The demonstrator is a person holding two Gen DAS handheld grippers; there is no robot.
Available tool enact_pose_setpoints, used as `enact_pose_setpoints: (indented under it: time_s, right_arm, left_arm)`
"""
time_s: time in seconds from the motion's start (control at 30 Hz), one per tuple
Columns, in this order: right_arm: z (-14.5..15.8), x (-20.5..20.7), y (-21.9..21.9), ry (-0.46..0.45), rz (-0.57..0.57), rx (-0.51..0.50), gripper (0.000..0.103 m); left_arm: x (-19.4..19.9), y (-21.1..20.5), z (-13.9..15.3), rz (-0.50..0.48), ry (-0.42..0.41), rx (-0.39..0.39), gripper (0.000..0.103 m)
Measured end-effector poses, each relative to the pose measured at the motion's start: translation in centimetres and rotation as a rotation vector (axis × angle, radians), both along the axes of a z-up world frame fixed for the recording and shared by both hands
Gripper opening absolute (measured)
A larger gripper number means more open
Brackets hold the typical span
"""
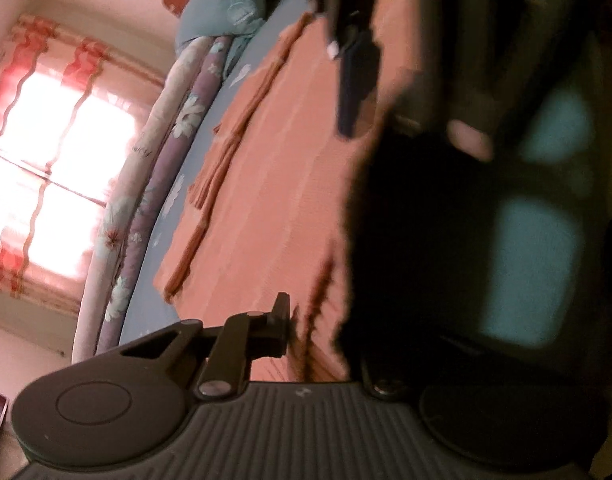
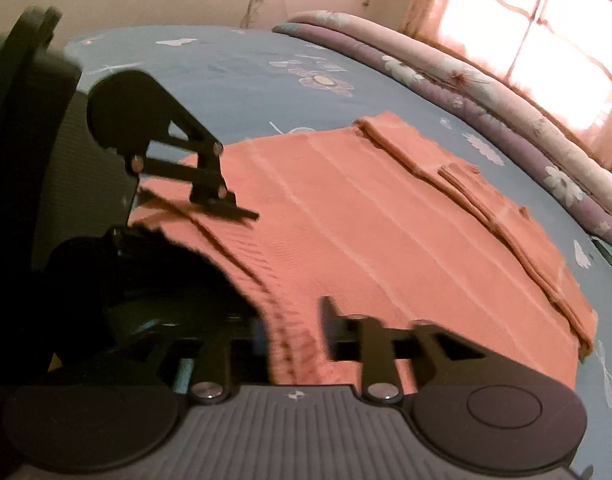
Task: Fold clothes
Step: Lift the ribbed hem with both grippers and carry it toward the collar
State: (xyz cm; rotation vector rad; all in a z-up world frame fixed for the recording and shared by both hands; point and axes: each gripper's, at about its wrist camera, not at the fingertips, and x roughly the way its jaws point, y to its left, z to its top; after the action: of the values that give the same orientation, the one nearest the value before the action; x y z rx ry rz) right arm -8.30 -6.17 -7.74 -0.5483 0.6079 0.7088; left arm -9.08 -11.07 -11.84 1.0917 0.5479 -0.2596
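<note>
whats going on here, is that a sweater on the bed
A person is folding a salmon-orange knit garment on a bed with a blue floral sheet, using a handheld gripper in each hand. Both grippers are at the garment's ribbed edge nearest the cameras: the right gripper has that edge between its fingers, and the left gripper is at the fabric further along. The far side is already folded in. The frames are too blurred to say how firmly either one grips.
</note>
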Motion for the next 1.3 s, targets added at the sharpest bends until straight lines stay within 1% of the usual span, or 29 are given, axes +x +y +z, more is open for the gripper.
enact_pose_setpoints:
  time_s: [0.03,0.13,0.27,0.33,0.4,0.5,0.57,0.7,0.8,0.97,1.07,1.23,1.27,1.3]
  right_arm:
    - [-0.3,-0.1,-0.3,-0.002,-0.011,-0.002,0.057]
    - [-1.3,-0.5,-1.3,-0.003,-0.054,-0.023,0.057]
    - [-2.8,-1.6,-2.7,-0.088,-0.112,-0.130,0.057]
    - [-3.2,-2.2,-3.6,-0.132,-0.141,-0.169,0.062]
    - [-3.3,-2.5,-4.8,-0.150,-0.179,-0.194,0.063]
    - [-3.1,-2.6,-7.2,-0.139,-0.251,-0.196,0.065]
    - [-2.9,-2.6,-8.7,-0.125,-0.299,-0.188,0.068]
    - [-2.9,-3.2,-11.0,-0.127,-0.353,-0.187,0.071]
    - [-3.0,-3.8,-11.8,-0.141,-0.374,-0.198,0.072]
    - [-3.4,-4.5,-12.7,-0.183,-0.387,-0.249,0.071]
    - [-3.6,-4.8,-13.0,-0.214,-0.371,-0.284,0.071]
    - [-3.8,-5.3,-12.7,-0.255,-0.310,-0.347,0.069]
    - [-3.8,-5.4,-12.7,-0.257,-0.301,-0.353,0.068]
    - [-3.8,-5.4,-12.7,-0.249,-0.287,-0.354,0.061]
  left_arm:
    - [0.1,0.1,0.4,0.007,0.001,-0.017,0.011]
    - [0.5,0.4,1.4,0.026,0.006,-0.070,0.011]
    - [0.8,0.7,2.0,0.037,0.008,-0.099,0.012]
    - [0.9,0.8,2.1,0.041,0.009,-0.106,0.012]
    - [0.9,0.9,2.2,0.045,0.016,-0.115,0.013]
    - [0.9,0.9,2.2,0.046,0.020,-0.119,0.014]
    - [0.7,1.0,2.2,0.051,0.023,-0.126,0.016]
    - [0.8,1.2,2.3,0.065,0.026,-0.142,0.018]
    - [0.5,1.2,2.2,0.069,0.028,-0.144,0.018]
    - [0.2,1.3,1.7,0.080,0.034,-0.143,0.018]
    - [0.0,1.5,1.5,0.088,0.038,-0.140,0.018]
    - [-0.4,1.8,1.0,0.102,0.043,-0.131,0.019]
    - [-0.4,1.9,1.0,0.105,0.044,-0.130,0.019]
    - [-0.5,1.9,0.9,0.108,0.045,-0.128,0.019]
